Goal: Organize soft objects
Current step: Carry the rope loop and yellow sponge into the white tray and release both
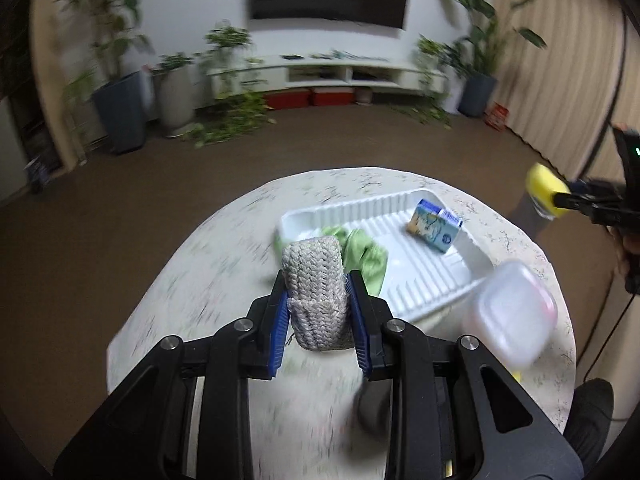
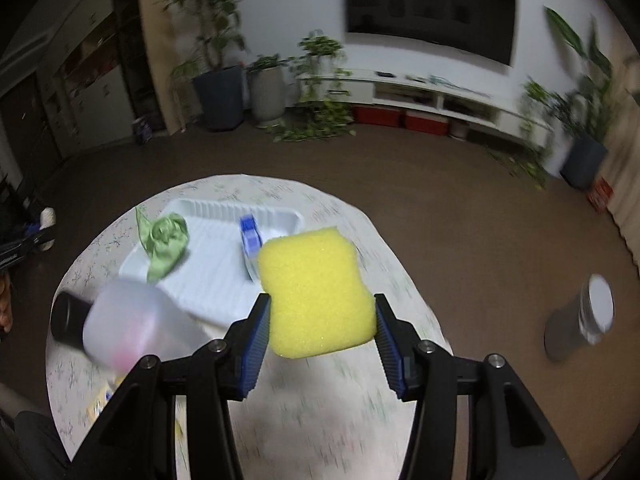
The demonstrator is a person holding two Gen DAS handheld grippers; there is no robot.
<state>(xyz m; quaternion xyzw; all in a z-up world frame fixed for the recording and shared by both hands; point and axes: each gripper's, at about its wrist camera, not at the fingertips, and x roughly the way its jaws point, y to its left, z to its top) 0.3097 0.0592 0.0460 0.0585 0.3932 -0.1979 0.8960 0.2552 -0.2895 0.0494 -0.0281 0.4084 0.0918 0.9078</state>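
Observation:
My left gripper [image 1: 316,284] is shut on a grey knitted pad [image 1: 316,284] and holds it above the round table, just in front of the white ribbed tray [image 1: 420,276]. A green cloth [image 1: 366,254] lies at the tray's near left corner, and a small blue box [image 1: 434,229] stands at its far right. My right gripper [image 2: 320,302] is shut on a yellow sponge [image 2: 316,292] held above the table's right side; the sponge also shows in the left wrist view [image 1: 546,189]. In the right wrist view the tray [image 2: 216,276] holds the green cloth [image 2: 166,240] and the blue box [image 2: 251,236].
A translucent lidded plastic container [image 1: 510,314] stands on the table [image 1: 208,280] by the tray's near right corner, and shows in the right wrist view [image 2: 128,324] next to a black cylinder [image 2: 66,318]. A grey can [image 2: 580,328] stands on the brown floor. Potted plants line the far wall.

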